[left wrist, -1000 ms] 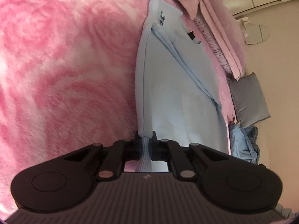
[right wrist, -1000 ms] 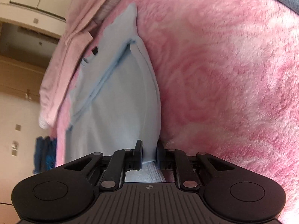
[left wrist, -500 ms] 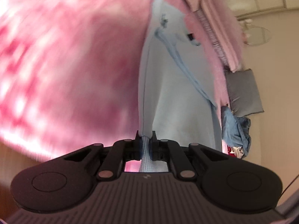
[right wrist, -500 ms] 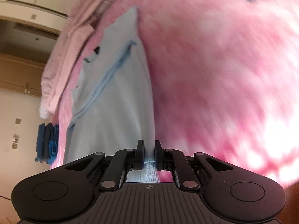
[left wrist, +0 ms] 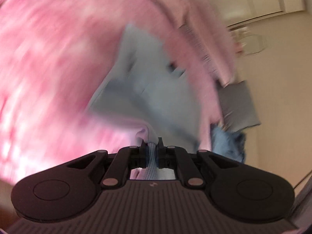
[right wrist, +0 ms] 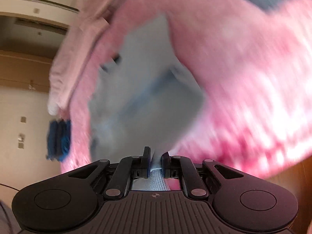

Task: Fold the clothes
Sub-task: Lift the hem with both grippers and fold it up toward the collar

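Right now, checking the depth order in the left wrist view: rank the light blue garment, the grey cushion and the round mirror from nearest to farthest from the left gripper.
1. light blue garment: clamped in the left gripper.
2. grey cushion: right, past the pink blanket.
3. round mirror: upper right, on the floor.

One light-blue garment (left wrist: 156,89), one pink blanket (left wrist: 48,68), one grey cushion (left wrist: 237,105), two grippers.
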